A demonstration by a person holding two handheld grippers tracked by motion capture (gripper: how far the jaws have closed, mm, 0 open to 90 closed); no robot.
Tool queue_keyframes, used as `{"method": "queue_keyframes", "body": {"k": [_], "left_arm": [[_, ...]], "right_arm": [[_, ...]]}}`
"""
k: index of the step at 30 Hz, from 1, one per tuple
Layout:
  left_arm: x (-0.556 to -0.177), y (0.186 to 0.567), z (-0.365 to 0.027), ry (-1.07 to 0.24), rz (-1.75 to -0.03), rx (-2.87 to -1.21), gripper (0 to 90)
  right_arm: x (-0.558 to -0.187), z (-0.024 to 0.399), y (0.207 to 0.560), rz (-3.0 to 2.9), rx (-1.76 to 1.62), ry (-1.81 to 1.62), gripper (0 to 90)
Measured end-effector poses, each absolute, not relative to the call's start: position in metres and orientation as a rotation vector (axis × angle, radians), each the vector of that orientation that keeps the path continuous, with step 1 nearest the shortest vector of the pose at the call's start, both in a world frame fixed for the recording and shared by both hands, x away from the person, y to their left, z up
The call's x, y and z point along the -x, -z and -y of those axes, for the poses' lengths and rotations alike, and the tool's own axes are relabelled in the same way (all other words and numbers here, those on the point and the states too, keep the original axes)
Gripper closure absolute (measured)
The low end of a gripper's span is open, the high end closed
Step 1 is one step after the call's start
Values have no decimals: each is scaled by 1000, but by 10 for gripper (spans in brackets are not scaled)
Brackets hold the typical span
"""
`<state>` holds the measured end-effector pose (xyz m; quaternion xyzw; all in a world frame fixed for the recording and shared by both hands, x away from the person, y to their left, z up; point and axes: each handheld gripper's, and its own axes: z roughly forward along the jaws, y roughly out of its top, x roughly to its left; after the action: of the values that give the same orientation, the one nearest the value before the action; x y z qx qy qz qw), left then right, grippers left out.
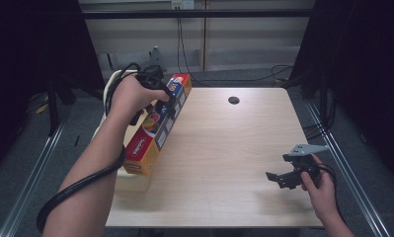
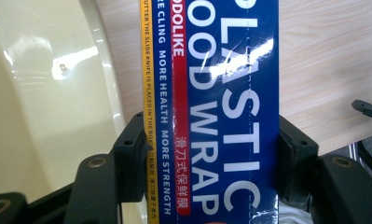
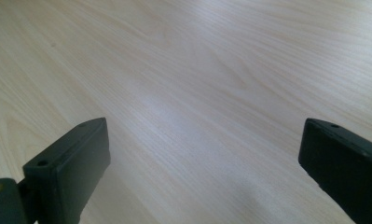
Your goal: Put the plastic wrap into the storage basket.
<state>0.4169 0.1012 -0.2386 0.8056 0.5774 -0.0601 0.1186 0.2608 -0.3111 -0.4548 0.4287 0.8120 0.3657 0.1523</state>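
A long box of plastic food wrap (image 1: pixel 157 126), orange, red and blue, lies along the table's left side, partly over a cream tray. My left gripper (image 1: pixel 161 101) is shut on the box near its far end. In the left gripper view both jaws press the sides of the blue box (image 2: pixel 221 107) printed "PLASTIC FOOD WRAP". My right gripper (image 1: pixel 278 177) hovers low at the table's near right, open, with nothing between its jaws. The right gripper view has my gripper (image 3: pixel 202 154) wide apart over bare wood.
The cream tray (image 1: pixel 110 86) sits at the table's left edge under the box, and its glossy rim (image 2: pixel 58 93) lies left of the box. A dark round hole (image 1: pixel 233 100) marks the far middle of the wooden table (image 1: pixel 224 158). Cables run behind.
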Motion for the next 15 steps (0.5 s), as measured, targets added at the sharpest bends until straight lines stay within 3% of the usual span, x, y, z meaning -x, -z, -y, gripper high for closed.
{"method": "queue_keyframes", "body": {"k": [15], "left_arm": [[-418,230,-121,156,-1735,-2316,407]], "right_arm": [[-261,311,456,-2335,-1229,-1052,20]]}}
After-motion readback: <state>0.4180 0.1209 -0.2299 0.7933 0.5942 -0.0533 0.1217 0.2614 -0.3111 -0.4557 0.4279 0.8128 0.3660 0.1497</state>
